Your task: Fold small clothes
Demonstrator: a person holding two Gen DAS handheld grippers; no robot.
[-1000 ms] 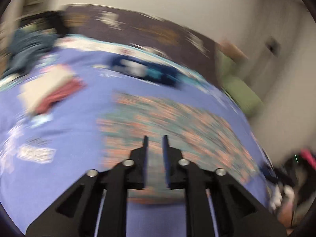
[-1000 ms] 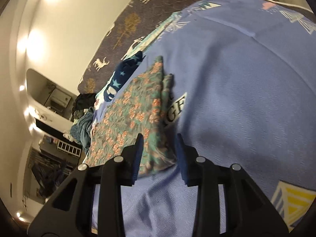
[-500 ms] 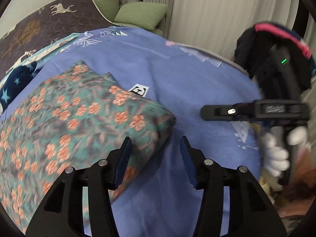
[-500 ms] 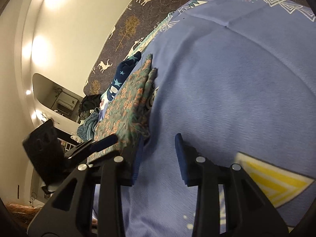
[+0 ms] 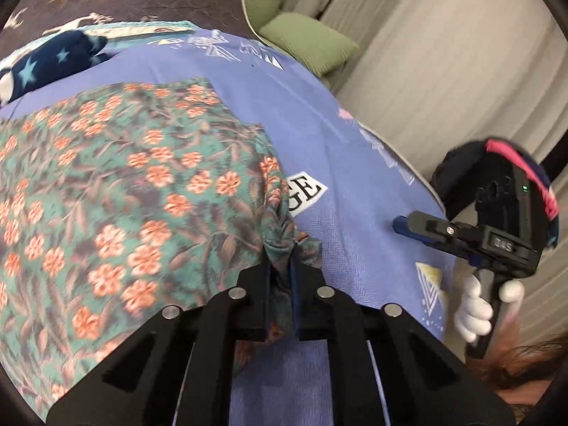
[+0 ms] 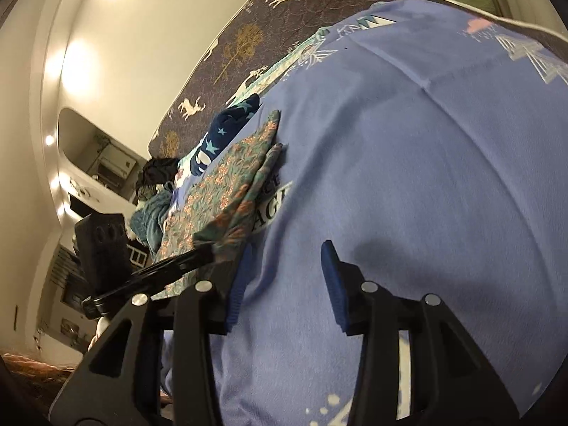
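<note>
Clamped tight, the jaws of the left gripper [image 5: 280, 284] pinch a bunched corner of the teal cotton garment printed with orange flowers [image 5: 135, 191], which lies spread on the periwinkle-blue bedspread [image 5: 340, 163] and stretches away to that gripper's left. Jaws of the right gripper [image 6: 284, 269] stand wide apart and hold nothing, hovering over bare bedspread with the garment's edge just off its left finger. Being already on the cloth, the left hand seems placed to carry its corner across the long axis.
</note>
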